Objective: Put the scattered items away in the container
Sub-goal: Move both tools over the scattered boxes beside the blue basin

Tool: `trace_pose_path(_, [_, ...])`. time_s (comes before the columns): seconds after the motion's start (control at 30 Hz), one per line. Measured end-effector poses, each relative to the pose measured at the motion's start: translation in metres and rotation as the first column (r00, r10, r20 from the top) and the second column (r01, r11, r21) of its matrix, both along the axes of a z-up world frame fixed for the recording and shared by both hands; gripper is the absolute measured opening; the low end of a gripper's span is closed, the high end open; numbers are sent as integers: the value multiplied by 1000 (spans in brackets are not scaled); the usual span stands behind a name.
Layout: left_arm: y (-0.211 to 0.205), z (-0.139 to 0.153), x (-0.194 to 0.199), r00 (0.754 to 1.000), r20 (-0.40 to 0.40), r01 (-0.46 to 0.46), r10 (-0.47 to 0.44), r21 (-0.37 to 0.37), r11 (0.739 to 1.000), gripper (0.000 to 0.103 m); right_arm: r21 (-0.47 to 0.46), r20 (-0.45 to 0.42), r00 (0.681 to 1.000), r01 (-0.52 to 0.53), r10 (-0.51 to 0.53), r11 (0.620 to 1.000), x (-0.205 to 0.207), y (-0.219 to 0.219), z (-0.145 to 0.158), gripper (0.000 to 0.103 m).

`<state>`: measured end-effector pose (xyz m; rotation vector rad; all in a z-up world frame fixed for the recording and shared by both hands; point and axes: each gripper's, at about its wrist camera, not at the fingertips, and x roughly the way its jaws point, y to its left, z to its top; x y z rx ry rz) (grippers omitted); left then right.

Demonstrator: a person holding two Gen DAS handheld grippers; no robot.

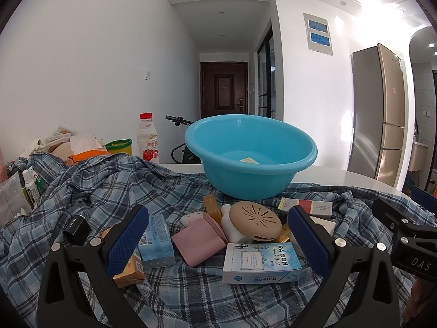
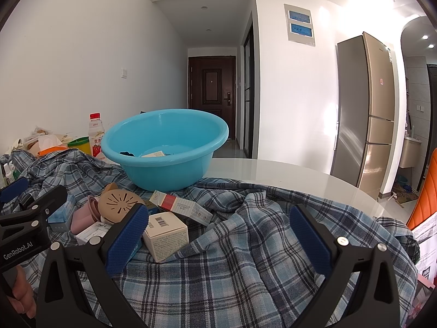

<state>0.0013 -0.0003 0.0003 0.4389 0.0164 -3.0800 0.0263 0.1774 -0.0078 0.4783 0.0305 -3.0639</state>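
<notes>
A: Scattered items: how do they lie?
B: Left gripper point(image 1: 218, 240) gapes empty over the flat pink pouch point(image 1: 197, 242); right gripper point(image 2: 218, 239) hangs spread beside the cream cardboard box point(image 2: 165, 235).
A: And the round blue plastic basin point(image 1: 250, 161)?
B: Just behind the pile. Straddle the pouch squarely, then pinch.

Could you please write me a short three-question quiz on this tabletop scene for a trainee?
1. True or false: the blue basin is empty.
2. Which lies nearest the left tongs? A) RAISON box B) red-capped bottle C) fridge
3. What covers the table under the scattered items?

Key:
1. False; a small box already lies in it.
2. A
3. A plaid cloth.
</notes>
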Motion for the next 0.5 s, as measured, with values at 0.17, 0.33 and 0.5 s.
trace_pose_path(0.17, [-3,2,-1,999,9,-41,41,-20,999,103,18,47,999,23,-24,1000,-9,-4,-2,103])
trace_pose_path(0.33, [-8,25,-13,998,59,-22,25,-63,998,103,-9,78,997,-6,6,1000,-16,-3,21,103])
trace_pose_path(0.5, [-12,60,-32,992,127,18,-10,-62,998,103,12,146,988,-61,58,998,-35,-3,57,103])
